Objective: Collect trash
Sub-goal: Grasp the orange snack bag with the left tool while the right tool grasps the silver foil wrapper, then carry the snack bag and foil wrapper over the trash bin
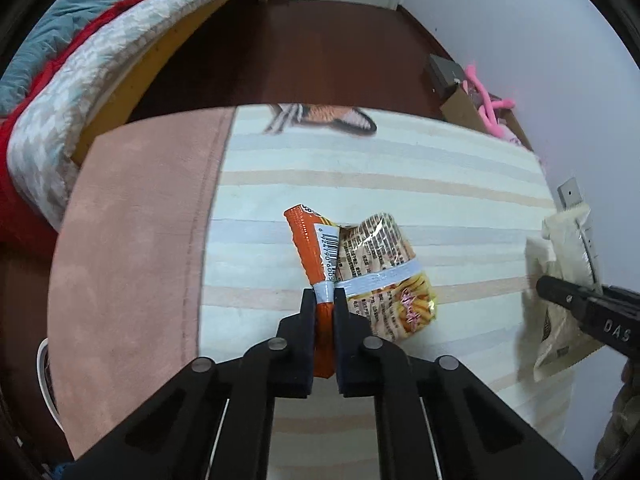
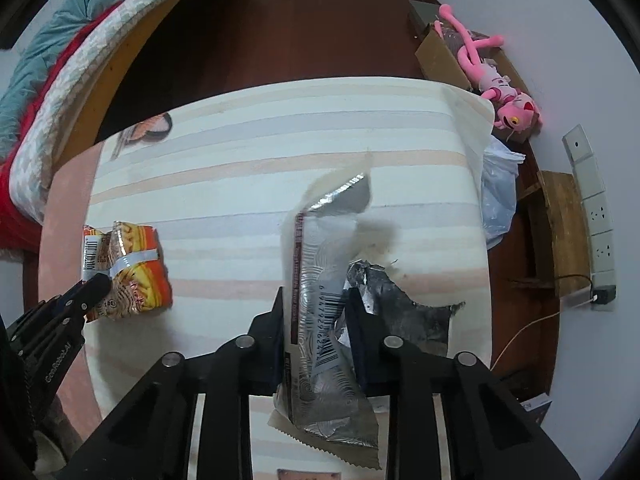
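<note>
1. Nearest my left camera, the left gripper (image 1: 324,300) points steeply down at the striped mat (image 1: 400,176), its jaws pinched tight on the orange edge of the noodle wrapper (image 1: 360,264).
2. That wrapper lies crumpled on the mat, just right of the pink rug (image 1: 132,240).
3. My right gripper (image 2: 316,300) aims straight down, clamped on a silver snack packet (image 2: 320,276), which stands upright between the pads.
4. A torn foil scrap (image 2: 404,312) lies flat on the mat, touching the right pad.
5. The two wrappers sit well apart on the mat.
6. A pink plush toy (image 2: 500,80) lies by the wall.
</note>
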### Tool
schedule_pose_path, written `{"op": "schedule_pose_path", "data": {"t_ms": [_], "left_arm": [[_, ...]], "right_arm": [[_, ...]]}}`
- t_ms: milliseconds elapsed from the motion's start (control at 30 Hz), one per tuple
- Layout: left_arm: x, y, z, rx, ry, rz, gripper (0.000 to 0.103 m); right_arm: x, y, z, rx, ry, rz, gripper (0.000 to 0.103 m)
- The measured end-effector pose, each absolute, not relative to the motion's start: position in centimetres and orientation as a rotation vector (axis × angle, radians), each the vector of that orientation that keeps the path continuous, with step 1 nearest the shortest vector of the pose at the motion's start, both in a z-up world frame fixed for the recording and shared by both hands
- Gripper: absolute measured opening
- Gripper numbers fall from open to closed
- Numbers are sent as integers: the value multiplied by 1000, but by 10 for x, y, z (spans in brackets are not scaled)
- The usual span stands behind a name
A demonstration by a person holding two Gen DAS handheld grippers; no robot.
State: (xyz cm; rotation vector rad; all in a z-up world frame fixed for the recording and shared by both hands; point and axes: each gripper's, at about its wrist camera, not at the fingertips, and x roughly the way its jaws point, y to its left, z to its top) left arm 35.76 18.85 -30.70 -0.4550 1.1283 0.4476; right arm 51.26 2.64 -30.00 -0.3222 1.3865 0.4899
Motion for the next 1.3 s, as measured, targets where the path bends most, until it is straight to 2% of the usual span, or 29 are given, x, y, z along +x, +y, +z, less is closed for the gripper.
{"op": "schedule_pose_path", "data": {"t_ms": [533,867,1100,1300], "left_arm": [[248,199,-183,-390,903,544,4],[108,238,-116,-426,750,684,4],[3,282,-100,-445,709,811,4],[-73,336,-130,-537,758,895,4]], "right_arm": [[405,38,-196,-198,1280,672,22],[285,98,-121,-182,1192,892,21],[183,177,-104,-217,1187,1073,21],[101,252,-130,-282,1243,1189,21]]}}
